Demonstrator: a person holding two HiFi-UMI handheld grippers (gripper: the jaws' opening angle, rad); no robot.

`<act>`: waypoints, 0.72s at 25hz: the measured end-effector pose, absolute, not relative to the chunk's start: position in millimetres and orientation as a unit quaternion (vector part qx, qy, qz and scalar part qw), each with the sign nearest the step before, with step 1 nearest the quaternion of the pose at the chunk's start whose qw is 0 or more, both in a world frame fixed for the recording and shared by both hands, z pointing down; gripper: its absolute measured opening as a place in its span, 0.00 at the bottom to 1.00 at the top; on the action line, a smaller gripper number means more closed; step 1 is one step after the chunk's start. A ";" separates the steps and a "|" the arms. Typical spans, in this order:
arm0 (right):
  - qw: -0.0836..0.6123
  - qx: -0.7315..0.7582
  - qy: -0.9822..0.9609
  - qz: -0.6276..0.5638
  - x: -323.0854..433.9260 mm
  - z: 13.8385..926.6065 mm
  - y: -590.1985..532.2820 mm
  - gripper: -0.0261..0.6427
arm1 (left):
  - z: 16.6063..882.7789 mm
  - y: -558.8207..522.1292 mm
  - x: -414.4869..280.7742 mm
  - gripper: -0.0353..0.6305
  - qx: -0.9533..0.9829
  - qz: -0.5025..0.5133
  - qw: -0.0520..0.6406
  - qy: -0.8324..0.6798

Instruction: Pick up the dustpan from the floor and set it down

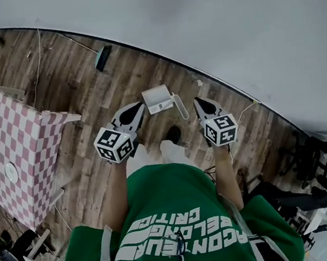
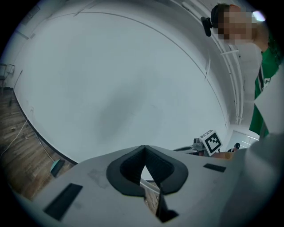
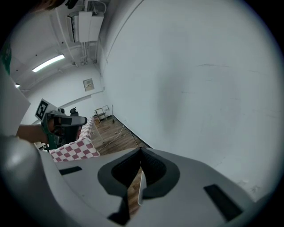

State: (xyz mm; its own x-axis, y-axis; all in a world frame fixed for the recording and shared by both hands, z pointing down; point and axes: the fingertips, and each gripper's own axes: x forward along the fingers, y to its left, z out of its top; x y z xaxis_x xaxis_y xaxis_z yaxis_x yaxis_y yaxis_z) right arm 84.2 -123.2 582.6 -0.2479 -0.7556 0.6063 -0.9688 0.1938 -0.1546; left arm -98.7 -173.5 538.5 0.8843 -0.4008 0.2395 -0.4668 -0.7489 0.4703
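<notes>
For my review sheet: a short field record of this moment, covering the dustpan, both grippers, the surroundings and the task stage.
dustpan: white, lying on the wooden floor near the wall, not held
left gripper: jaws together, empty, to the dustpan's left
right gripper: jaws together, empty, to the dustpan's right
checked table: pink-and-white cloth, on the person's left
task stage: pickup not yet begun

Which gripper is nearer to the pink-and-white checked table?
Left. The left gripper is near a corner of the pink-and-white checked table; the right gripper is farther off, beyond the white plastic dustpan.
</notes>
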 end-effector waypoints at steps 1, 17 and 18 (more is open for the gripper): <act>0.209 0.576 -0.745 0.264 83.9 587.0 -125.6 0.05 | 539.9 -174.7 -99.9 0.05 0.932 0.060 0.270 -0.234; 0.338 0.514 -0.710 0.343 65.9 686.0 -150.5 0.27 | 559.2 -173.9 -125.4 0.05 0.924 0.057 0.287 -0.245; 0.349 0.509 -0.705 0.350 64.6 694.1 -151.7 0.30 | 560.3 -173.3 -126.5 0.05 0.925 0.058 0.287 -0.244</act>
State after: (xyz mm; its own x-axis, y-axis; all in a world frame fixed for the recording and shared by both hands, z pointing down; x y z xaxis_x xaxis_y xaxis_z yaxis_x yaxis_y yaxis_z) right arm 64.6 -151.7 694.1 -0.2385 -0.4724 0.8485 -0.9615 0.2376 -0.1380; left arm -126.5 -173.3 560.3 0.8746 -0.4171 0.2474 -0.4838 -0.7164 0.5027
